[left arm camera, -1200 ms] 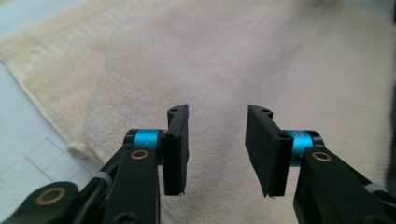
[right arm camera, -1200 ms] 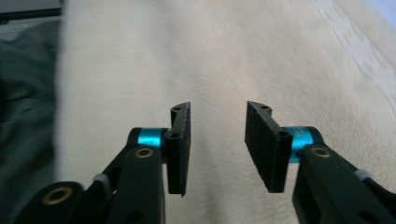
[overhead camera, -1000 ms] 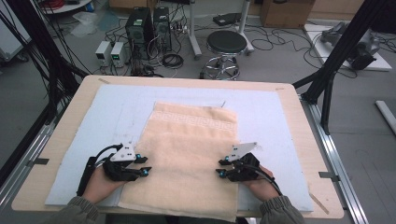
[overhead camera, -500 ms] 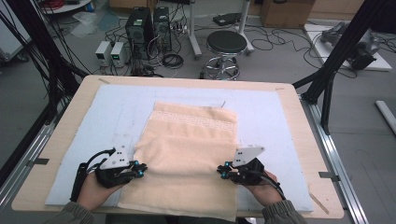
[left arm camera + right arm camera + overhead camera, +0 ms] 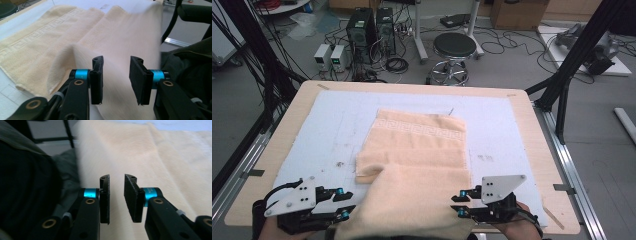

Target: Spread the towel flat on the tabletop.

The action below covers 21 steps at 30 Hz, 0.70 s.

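While the towel lay flat a second ago, its near half is now bulged up off the white mat and hangs toward the person. The far half with the patterned border is flat on the tabletop. A fold ridge sits across the middle.

Left claw is at the near-left corner of the raised cloth and the right claw at the near-right. Both sit higher and closer to the person than before.

Left gripper view: the left claw has a clear gap between its pads, and the jaws have just been opening. Towel is blurred right behind the gap, but I see no cloth pinched.

Right gripper view: same for the right claw. Gap is narrower, jaws have just been opening, and the towel is behind them, not clamped.

My read:
- The near edge got lifted for a fold away from the person, and the grip is off or slipping.
- The blur says the cloth is moving, probably dropping.
- The fold isn't made yet, since the near edge hasn't gone over the far half.
- Next move likely needs a fresh pinch on both near corners, then a carry forward over the border strip.
- Risk is uneven corners if one side catches first.
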Available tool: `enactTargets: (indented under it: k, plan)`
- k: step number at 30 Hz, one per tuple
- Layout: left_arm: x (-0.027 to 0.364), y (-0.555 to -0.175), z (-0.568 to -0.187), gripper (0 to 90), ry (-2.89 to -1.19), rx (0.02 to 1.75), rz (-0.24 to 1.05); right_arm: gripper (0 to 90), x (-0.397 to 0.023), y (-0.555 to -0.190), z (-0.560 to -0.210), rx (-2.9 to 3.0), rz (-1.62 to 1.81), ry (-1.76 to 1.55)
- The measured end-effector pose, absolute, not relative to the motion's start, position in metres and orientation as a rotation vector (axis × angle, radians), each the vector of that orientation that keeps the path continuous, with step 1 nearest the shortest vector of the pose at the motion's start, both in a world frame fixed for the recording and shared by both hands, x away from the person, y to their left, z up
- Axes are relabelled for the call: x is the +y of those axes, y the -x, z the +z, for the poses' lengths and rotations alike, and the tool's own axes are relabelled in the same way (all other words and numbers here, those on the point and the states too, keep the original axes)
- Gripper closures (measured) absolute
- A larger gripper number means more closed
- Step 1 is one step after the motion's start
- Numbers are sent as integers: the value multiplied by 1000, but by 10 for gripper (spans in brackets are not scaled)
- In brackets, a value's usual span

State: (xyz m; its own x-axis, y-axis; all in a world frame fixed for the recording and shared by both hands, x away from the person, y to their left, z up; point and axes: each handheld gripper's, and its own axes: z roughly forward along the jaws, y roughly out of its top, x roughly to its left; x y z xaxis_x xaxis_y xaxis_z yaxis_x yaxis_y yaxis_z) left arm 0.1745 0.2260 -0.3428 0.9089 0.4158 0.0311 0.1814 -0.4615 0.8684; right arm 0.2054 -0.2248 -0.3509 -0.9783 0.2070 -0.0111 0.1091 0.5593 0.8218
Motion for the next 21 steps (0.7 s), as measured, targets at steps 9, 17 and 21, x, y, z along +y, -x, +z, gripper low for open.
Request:
enactTargets:
  k: [9, 17, 21]
  plan:
    - [214, -230, -405, 601, -2136, 541, 232, 640, -218, -256, -406, 2728, 1272, -467]
    - [186, -243, -425, 646, -2224, 499, 169, 620, -207, -269, -436, 2806, 1148, -467]
    - [173, -250, -431, 658, -2268, 465, 145, 621, -207, -268, -437, 2792, 1155, -481]
